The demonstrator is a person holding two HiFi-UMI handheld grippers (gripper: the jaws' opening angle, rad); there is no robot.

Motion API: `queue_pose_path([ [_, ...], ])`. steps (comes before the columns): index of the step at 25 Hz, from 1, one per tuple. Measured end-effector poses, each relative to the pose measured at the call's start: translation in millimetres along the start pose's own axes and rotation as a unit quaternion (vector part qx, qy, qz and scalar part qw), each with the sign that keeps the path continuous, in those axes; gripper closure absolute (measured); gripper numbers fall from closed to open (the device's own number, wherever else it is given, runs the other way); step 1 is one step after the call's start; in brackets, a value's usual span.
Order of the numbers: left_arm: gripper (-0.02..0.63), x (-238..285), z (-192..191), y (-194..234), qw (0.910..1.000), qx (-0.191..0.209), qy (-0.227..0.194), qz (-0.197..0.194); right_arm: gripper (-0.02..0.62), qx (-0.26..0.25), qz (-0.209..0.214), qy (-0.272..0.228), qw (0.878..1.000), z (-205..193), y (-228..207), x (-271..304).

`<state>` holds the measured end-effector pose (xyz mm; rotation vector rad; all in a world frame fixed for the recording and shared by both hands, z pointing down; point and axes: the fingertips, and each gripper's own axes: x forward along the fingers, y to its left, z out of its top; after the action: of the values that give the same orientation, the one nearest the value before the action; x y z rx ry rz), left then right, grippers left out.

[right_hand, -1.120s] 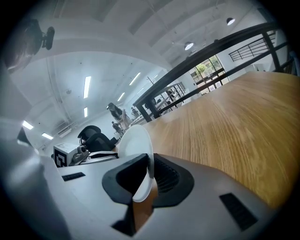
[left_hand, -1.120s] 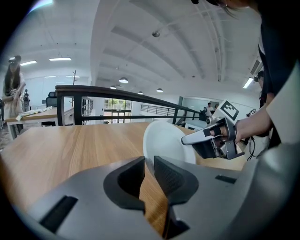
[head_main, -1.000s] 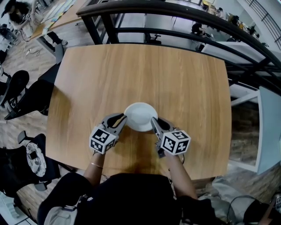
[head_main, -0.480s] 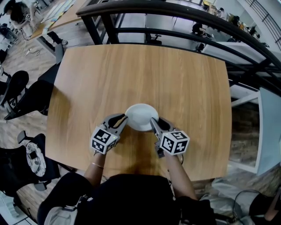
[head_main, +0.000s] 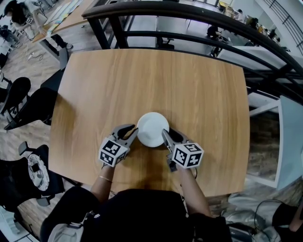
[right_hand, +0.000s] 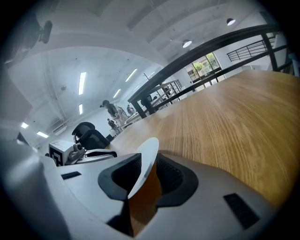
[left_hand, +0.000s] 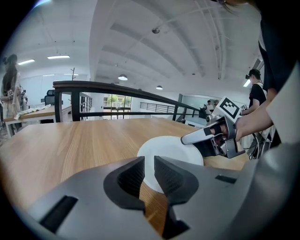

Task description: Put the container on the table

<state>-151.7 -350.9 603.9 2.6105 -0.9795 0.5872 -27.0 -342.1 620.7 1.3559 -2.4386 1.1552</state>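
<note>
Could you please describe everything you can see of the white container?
The white container is a round, shallow, plain dish, apparently empty, resting on the wooden table near its front edge. Its near rim lies between the jaws of the right tongs, which have just been opening; the left tongs sit at its opposite side, seemingly just clear of it.

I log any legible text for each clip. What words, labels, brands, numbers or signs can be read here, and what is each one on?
No readable text in any view.
Left cube and right cube: black-and-white square patterns only, no letters or digits.
Papers on the far desk: too small and blurred to read.
White dish and table: no print visible.
</note>
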Motion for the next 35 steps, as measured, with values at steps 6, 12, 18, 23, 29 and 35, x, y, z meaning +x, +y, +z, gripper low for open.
queue_pose_path([
  [6,0.534,1.9,-3.1,-1.4,1.0000,0.004,0.006,-0.002,0.492,-0.014,-0.010,0.010,1.000,-2.8,-3.5,0.0],
  [12,0.534,1.1,-3.2,-3.4,1.0000,0.002,0.007,-0.002,0.491,-0.052,-0.028,0.027,0.998,-5.3,-7.8,-0.5],
  [18,0.534,-5.8,-6.5,-2.1,1.0000,0.003,0.008,-0.002,0.469,-0.071,-0.040,0.037,0.996,-9.7,-7.3,1.8],
  [23,0.534,-9.6,-8.2,-1.7,1.0000,0.001,0.009,0.001,0.452,-0.082,-0.044,0.043,0.995,-11.4,-9.7,1.9],
  [29,0.534,-14.5,-5.1,-2.8,1.0000,0.004,0.008,0.003,0.441,-0.081,-0.054,0.048,0.994,-11.6,-12.6,0.1],
  [35,0.534,-20.7,-1.5,-6.4,1.0000,0.006,0.002,0.005,0.437,-0.083,-0.066,0.046,0.993,-11.6,-14.7,-6.2],
])
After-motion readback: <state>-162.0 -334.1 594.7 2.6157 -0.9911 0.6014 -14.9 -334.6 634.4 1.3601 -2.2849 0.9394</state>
